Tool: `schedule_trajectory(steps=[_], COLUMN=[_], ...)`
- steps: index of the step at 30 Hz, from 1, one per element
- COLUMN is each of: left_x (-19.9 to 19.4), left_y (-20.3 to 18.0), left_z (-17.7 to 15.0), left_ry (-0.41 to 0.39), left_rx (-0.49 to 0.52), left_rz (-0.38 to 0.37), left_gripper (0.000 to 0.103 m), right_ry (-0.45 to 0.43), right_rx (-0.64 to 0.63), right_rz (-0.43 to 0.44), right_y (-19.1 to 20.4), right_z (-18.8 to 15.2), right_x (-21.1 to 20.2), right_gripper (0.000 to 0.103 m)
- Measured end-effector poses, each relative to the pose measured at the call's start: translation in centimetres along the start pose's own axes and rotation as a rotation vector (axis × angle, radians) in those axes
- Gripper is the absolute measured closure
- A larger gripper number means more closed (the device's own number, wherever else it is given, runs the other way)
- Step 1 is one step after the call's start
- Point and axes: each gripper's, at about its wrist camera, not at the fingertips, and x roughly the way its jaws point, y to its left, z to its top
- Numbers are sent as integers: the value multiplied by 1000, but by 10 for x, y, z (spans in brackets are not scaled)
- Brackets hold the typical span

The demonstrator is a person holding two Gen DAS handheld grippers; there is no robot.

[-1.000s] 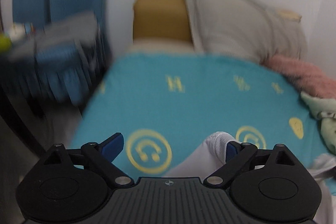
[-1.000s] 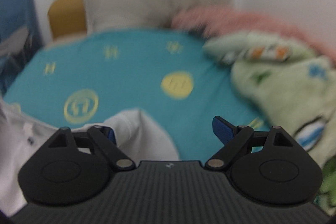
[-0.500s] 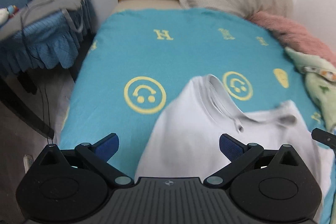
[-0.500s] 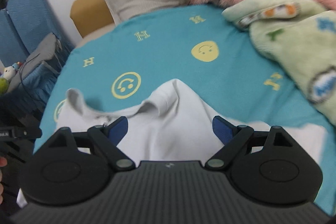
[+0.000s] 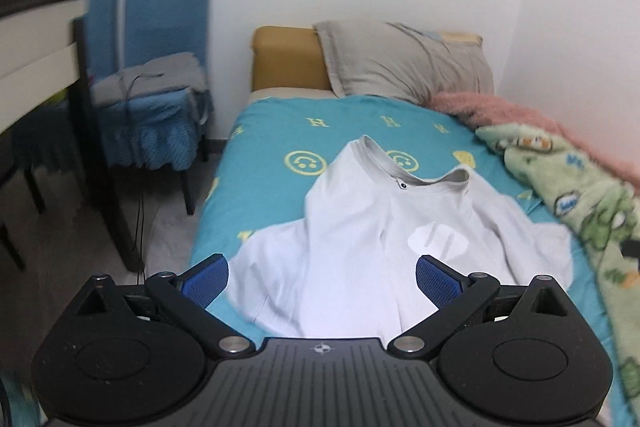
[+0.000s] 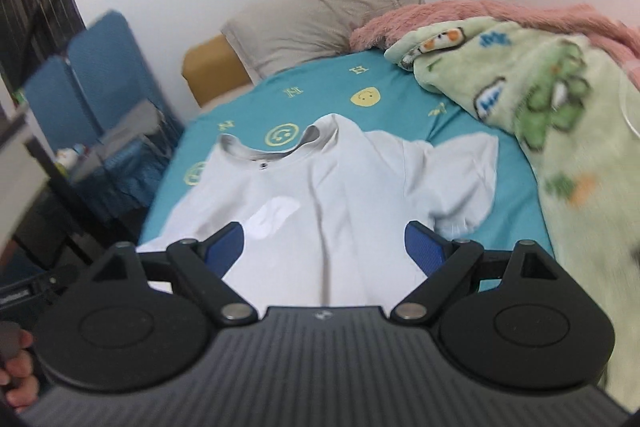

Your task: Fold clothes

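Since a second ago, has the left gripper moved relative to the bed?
Yes. The left gripper has pulled back from the beige pillow and let go: the white T-shirt now lies spread on the teal sheet, and its jaws are open.

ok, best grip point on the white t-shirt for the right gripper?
Probably the short sleeve of the white t-shirt: it lies spread flat toward the green blanket. The open right gripper could come in from that outer side and pinch the sleeve hem.
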Motion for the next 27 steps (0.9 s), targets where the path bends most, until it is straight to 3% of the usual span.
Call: schedule_trajectory(steps=[4, 7, 13, 15, 20, 24, 25, 27], left_x=[-20, -8, 62, 92, 158, 189, 192, 204], left_y=[41, 71, 106, 115, 132, 128, 123, 116], left_z=[8, 10, 1, -3, -10, -11, -7, 1], left_ry=[15, 57, 141, 164, 173, 171, 163, 199], left_rx=[-209, -352, -494, -529, -631, -614, -568, -487], left_rz=[-11, -35, -14, -2, -14, -34, -33, -47], left_gripper=[5, 6, 16, 22, 25, 40, 48, 79], right_ry=[-14, -3, 94, 88, 75, 99, 103, 112], right_rx=[113, 137, 215, 231, 258, 299, 302, 297], right_rz=[69, 96, 103, 111, 76, 67, 66, 61], right_y=[-12, -17, -28, -30, -45, -56, -57, -56], right_z=[-16, -33, -55, -55, -52, -52, -52, -53], right_x=[-29, -26, 13, 24, 50, 69, 72, 77], right_gripper=[15, 15, 15, 15, 15, 15, 15, 15])
